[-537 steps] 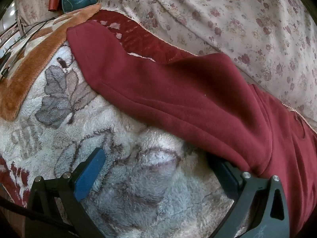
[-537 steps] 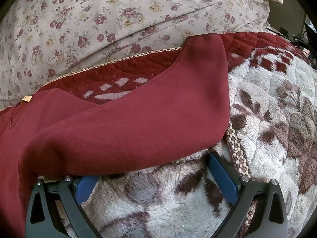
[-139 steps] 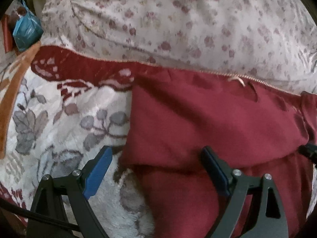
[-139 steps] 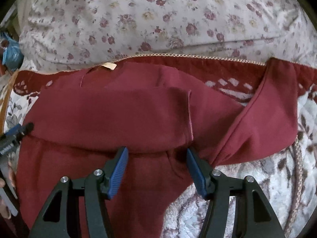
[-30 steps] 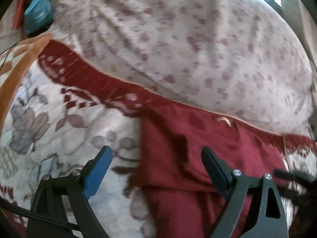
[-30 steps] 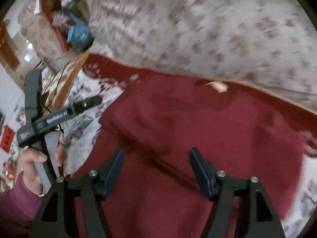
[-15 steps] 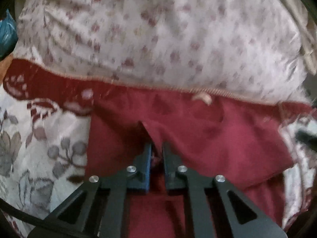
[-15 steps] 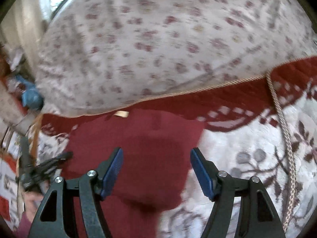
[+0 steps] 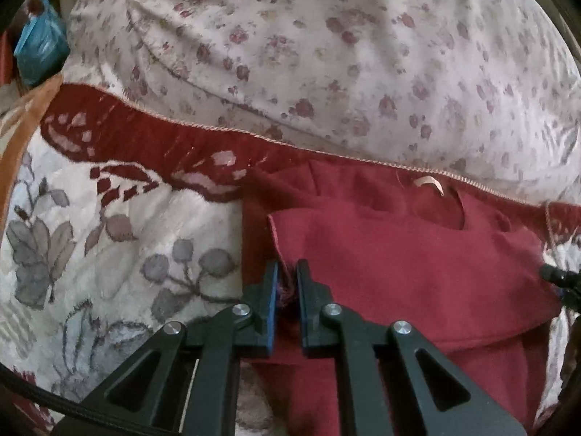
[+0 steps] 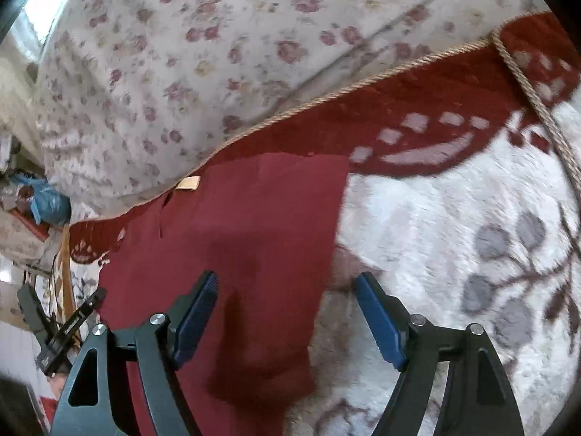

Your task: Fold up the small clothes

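A dark red sweater [image 9: 410,265] lies on a fleecy floral blanket [image 9: 109,254], both sleeves folded in over its body. Its tan neck label [image 9: 428,183] points toward the far edge. My left gripper [image 9: 287,272] is shut on the sweater's cloth near its left edge, red fabric pinched between the blue pads. In the right wrist view the same sweater [image 10: 254,239] fills the lower left. My right gripper [image 10: 285,301] straddles the sweater's right edge; its jaws are opening, pads off the cloth. The left gripper [image 10: 69,323] shows small at the far left.
A flowered quilt [image 9: 326,54] bulges behind the blanket's red border [image 9: 145,141]. A blue bag [image 9: 40,51] sits at the far left. A braided cord trim [image 10: 537,109] runs along the blanket's right side. Pale blanket [image 10: 454,239] spreads right of the sweater.
My left gripper went from wide open to shut on the sweater's cloth near its left edge. My right gripper swung from the sweater's middle over to its right edge and opened wider.
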`<action>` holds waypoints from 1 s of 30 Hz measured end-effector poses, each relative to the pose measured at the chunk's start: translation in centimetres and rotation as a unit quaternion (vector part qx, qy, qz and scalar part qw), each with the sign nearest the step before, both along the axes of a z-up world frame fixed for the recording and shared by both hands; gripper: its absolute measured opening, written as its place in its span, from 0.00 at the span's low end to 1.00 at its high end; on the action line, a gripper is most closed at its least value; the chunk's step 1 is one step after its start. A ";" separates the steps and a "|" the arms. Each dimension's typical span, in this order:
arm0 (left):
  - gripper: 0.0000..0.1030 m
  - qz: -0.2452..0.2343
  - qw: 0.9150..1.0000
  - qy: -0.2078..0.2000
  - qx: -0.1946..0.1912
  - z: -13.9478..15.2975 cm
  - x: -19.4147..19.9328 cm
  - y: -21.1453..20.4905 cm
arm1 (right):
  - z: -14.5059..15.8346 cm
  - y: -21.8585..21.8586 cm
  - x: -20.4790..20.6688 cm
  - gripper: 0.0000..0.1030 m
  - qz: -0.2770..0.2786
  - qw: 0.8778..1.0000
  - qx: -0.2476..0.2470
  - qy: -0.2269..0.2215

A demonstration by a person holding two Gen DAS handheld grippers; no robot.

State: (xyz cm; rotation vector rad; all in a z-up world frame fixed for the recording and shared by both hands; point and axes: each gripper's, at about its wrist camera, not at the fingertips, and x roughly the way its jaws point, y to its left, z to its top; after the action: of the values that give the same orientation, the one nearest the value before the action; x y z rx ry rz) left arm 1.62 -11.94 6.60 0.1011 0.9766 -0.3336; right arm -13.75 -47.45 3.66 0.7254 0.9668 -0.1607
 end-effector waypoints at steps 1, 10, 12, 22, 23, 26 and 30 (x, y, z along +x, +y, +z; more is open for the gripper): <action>0.08 -0.002 1.000 -0.002 0.006 -0.1 -0.1 -0.2 | 0.0 0.3 0.2 0.76 0.007 1.000 -0.016 0.001; 0.53 -0.020 1.000 0.001 0.004 -0.4 -0.8 -1.2 | 1.6 0.7 -0.5 0.09 -0.010 0.973 -0.221 0.066; 0.56 -0.025 0.999 -0.015 0.025 -0.2 -1.3 -1.5 | 2.7 -0.1 -1.7 0.10 -0.020 0.989 -0.146 0.021; 0.69 0.017 1.000 0.014 0.010 -1.0 0.2 0.1 | 1.4 6.6 -1.1 0.16 0.153 0.965 -0.199 0.080; 0.70 0.020 1.000 0.017 0.008 -1.1 0.3 0.2 | 1.3 7.0 -1.4 0.16 0.172 0.957 -0.217 0.081; 0.72 0.025 0.999 0.019 0.009 -1.2 0.2 0.2 | 2.2 6.4 -1.7 0.21 0.168 0.960 -0.209 0.077; 0.73 0.025 0.999 0.015 0.018 -1.2 0.1 0.0 | 3.6 4.8 -1.6 0.59 0.109 0.975 -0.190 0.028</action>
State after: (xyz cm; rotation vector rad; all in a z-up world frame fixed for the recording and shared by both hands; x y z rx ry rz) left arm 1.67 -11.98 5.35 0.1039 1.0134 -0.2726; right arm -15.33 -42.69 7.23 0.2630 1.0244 -0.1683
